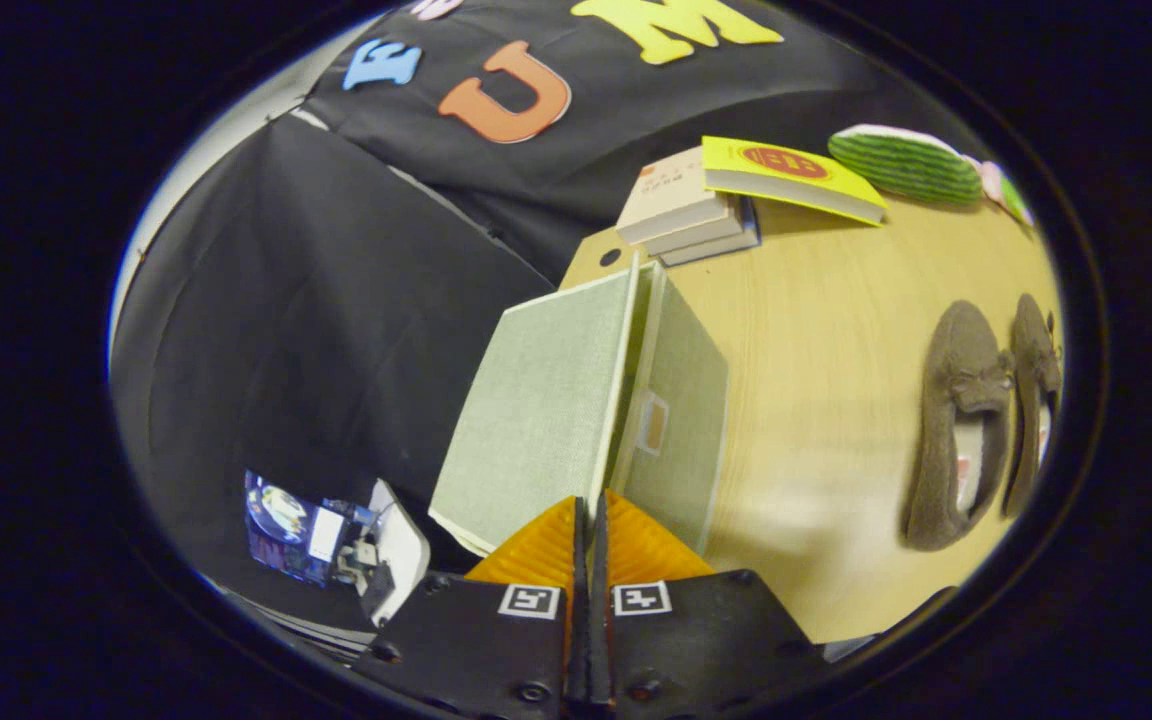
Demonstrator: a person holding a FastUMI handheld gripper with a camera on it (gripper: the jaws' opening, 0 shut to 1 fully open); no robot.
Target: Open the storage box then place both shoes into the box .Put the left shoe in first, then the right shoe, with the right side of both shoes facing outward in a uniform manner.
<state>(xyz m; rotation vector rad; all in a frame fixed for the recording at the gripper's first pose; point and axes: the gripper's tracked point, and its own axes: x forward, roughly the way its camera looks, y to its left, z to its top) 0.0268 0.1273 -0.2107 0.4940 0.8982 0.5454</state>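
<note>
A grey-green fabric storage box (681, 400) stands on the wooden table (826, 330) just ahead of my fingers. Its lid (536, 400) is swung up and away from the body, and a gap shows between them. The lid's thin front edge runs straight into my gripper (588, 512), whose fingers are pressed together on it. Two brown furry shoes lie side by side on the table beyond the box: one (966, 420) nearer the box, the other (1031, 400) just past it. Both lie apart from the box and from my fingers.
A stack of books (686, 205) with a yellow book (786, 175) on top sits at the table's far end. A green striped cushion (901, 165) lies past it. Off the table's edge, by the lid, stands a small device (336, 545). Bare tabletop separates box and shoes.
</note>
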